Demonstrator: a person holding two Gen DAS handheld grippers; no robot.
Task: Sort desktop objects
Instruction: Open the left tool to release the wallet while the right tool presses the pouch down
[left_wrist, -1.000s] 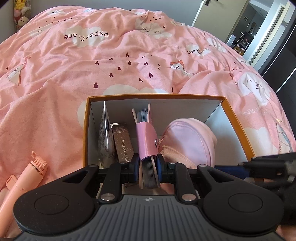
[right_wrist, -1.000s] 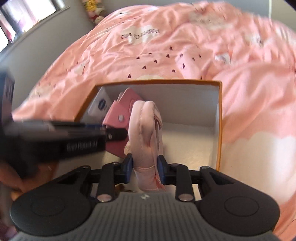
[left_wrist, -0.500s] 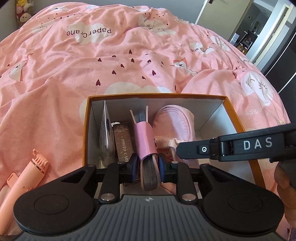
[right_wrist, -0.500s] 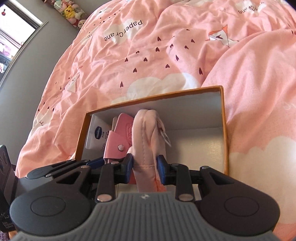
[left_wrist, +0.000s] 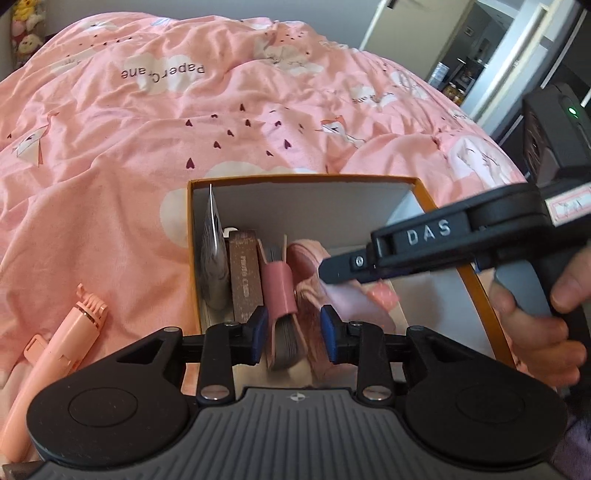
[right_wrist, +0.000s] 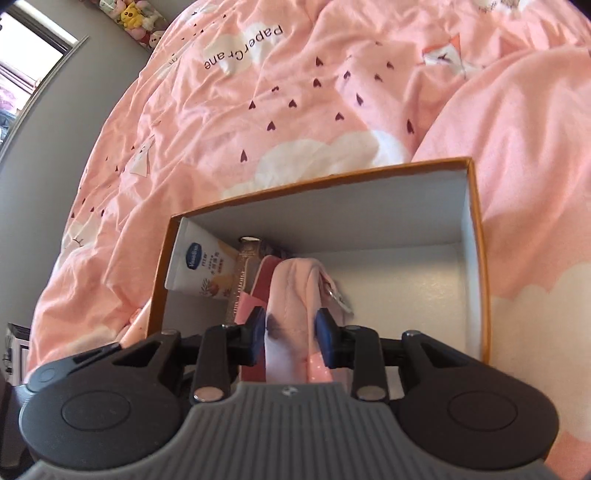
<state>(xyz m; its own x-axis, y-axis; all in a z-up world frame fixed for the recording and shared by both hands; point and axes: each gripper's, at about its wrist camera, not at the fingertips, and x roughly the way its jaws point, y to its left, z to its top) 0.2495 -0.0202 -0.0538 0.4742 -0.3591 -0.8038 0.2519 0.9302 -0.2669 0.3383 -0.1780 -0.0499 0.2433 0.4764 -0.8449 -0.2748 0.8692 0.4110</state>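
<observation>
Left hand-held gripper (left_wrist: 291, 334) opening, wallet (left_wrist: 279, 291) between, pads clear; right hand-held gripper (right_wrist: 290, 339) opening around pouch (right_wrist: 293, 295); risk: both topple in box (right_wrist: 476, 258), unsupported.

Pouch (right_wrist: 295, 295) in box (right_wrist: 476, 258); notebook (left_wrist: 280, 291) leftward

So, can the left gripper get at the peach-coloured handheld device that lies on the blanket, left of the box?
Probably yes. The peach device lies in the open on the blanket, outside the box, with nothing on it. The left gripper, jaws opening around the pink notebook, must first leave the box.
</observation>
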